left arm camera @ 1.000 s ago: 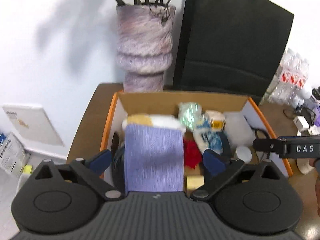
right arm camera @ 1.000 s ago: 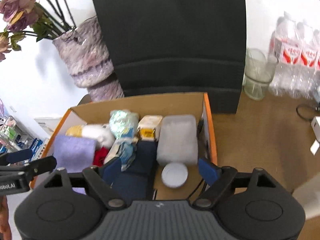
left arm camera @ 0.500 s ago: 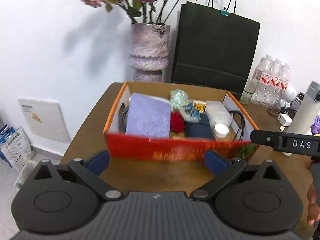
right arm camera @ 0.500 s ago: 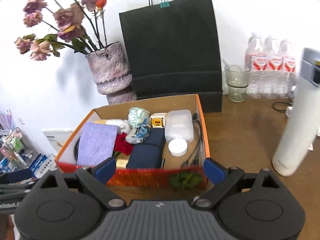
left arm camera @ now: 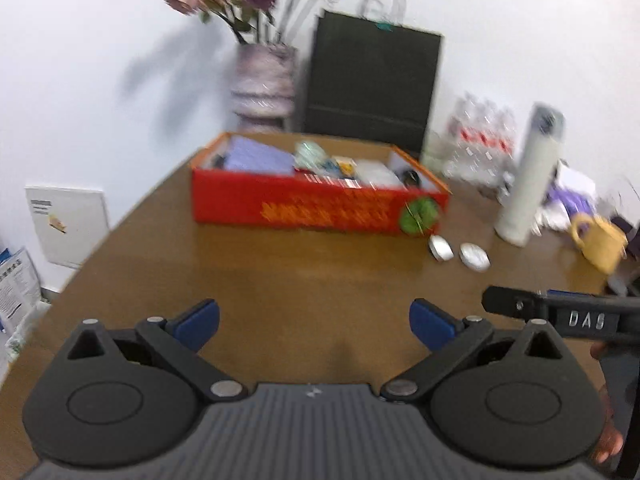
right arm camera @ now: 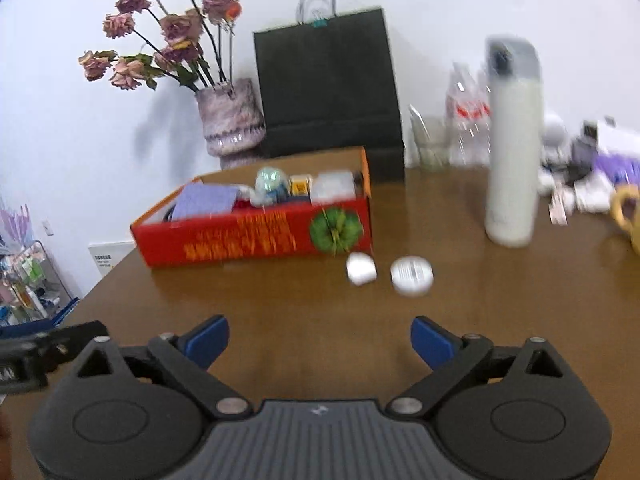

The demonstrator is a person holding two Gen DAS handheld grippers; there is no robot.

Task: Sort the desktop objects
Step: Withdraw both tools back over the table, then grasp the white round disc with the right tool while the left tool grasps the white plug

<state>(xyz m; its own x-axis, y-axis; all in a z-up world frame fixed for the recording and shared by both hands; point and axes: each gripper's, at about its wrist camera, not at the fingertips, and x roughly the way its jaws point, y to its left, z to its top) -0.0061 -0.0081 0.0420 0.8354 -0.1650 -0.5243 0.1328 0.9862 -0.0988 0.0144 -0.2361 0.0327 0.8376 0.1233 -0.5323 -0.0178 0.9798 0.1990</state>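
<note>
A red cardboard box [left arm camera: 316, 204] [right arm camera: 256, 236] stands on the brown table [left arm camera: 312, 280], filled with a purple cloth [left arm camera: 256, 158] [right arm camera: 204, 200], packets and small items. Two small silver tins [left arm camera: 474, 257] [right arm camera: 412, 274] lie on the table just right of the box's near corner. My left gripper [left arm camera: 314, 322] hovers open over bare table well in front of the box, nothing between its blue pads. My right gripper [right arm camera: 320, 340] is likewise back from the box, its jaws still opening and empty. The right gripper's side shows at the right edge of the left wrist view.
A tall white flask [right arm camera: 512, 148] [left arm camera: 528, 176] stands right of the box, a yellow mug [left arm camera: 600, 240] beyond it. Behind the box are a vase of dried roses [right arm camera: 230, 120], a black paper bag [right arm camera: 328, 92], water bottles [left arm camera: 480, 148] and clutter at the far right.
Both grippers have pulled back from over the box to well in front of it and sunk a little. The purple cloth that the left gripper held a second ago now lies in the box. The right jaws spread wider.
</note>
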